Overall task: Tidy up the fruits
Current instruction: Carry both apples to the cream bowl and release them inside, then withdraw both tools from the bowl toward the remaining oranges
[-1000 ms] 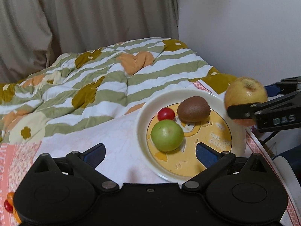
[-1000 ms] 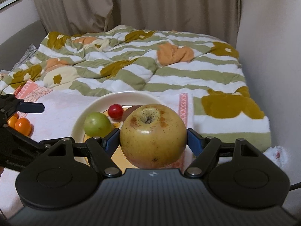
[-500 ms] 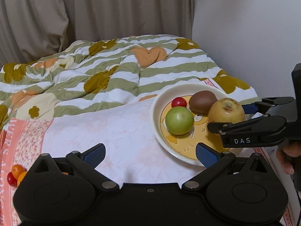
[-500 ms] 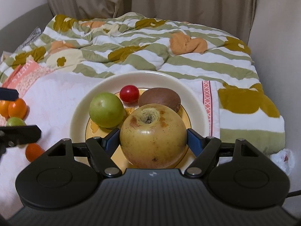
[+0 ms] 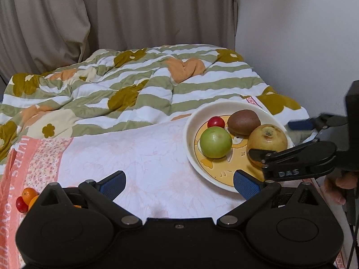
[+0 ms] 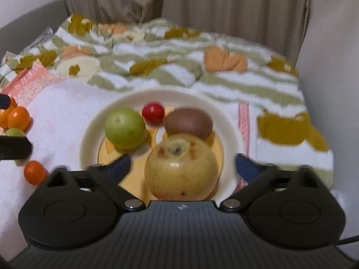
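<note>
Right gripper [image 6: 182,164] jaws have just been opening, so the yellow apple [image 6: 181,168] is released between them onto the plate [image 6: 228,123], beside the kiwi [image 6: 188,123] and green fruit [image 6: 125,128]. Left gripper [image 5: 178,182] is held open, empty, over the bed. Little room is left near the plate's near rim.

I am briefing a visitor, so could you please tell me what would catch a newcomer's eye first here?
The big blemished yellow apple sits on the round cream plate, between the just-opened jaws of the right hand-held gripper. Behind it lie a green round fruit, a small red tomato and a brown kiwi.
</note>
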`<state>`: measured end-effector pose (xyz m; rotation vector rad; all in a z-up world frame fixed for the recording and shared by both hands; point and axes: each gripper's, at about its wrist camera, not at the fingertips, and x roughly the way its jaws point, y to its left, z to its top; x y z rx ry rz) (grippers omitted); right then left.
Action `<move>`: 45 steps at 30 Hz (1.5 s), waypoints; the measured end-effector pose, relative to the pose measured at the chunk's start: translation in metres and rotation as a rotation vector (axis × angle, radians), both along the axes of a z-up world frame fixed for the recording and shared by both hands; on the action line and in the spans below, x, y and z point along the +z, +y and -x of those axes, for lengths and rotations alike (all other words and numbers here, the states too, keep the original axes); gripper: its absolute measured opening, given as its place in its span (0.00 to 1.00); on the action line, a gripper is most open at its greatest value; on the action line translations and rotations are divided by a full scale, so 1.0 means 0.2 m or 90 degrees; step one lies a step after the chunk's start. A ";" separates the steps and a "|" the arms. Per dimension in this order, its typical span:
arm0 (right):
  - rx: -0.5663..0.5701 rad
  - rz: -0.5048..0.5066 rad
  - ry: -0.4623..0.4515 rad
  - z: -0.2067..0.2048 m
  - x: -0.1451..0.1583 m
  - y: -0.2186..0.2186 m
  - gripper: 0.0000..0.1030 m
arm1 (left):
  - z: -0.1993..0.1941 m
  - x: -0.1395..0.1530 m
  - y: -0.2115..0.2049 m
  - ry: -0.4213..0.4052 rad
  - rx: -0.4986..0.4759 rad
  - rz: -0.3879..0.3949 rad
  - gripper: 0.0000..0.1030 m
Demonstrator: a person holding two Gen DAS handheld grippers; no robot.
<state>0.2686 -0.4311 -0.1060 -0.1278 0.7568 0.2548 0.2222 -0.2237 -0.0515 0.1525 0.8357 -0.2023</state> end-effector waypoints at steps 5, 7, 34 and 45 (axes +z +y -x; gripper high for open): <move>-0.008 -0.003 -0.004 0.06 0.07 -0.03 1.00 | 0.07 0.04 0.00 -0.006 0.008 0.010 1.00; -0.011 -0.004 -0.009 0.09 0.10 -0.05 1.00 | 0.10 0.06 0.00 -0.007 0.011 0.019 1.00; 0.004 -0.031 -0.042 0.64 0.59 0.14 1.00 | 0.69 0.38 0.42 -0.099 0.155 0.040 1.00; -0.083 -0.047 -0.028 0.70 0.63 0.48 1.00 | 0.64 0.38 0.85 -0.104 0.119 0.024 1.00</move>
